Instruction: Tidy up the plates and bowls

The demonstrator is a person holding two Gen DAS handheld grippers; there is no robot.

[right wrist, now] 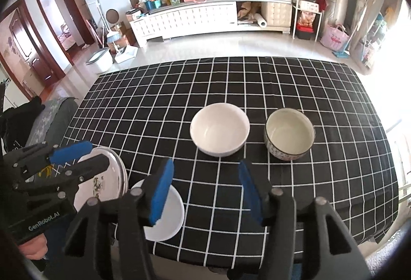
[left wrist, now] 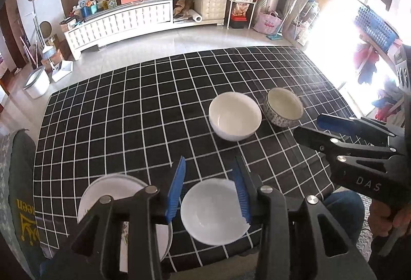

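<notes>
near table edge: plates (left wrist: 113,190) half hidden by left gripper (left wrist: 209,191) | left fingers spread | right gripper (right wrist: 205,188) fingers spread, empty

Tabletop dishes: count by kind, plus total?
Bowls: 2, a white bowl and a patterned bowl.
Plates: at least 2, a small white plate and a floral plate stack; stack depth unclear.
Total: 4 visible pieces, none held by either claw.

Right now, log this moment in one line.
left gripper: open over small plate | right gripper: open, empty | bowls untouched
</notes>
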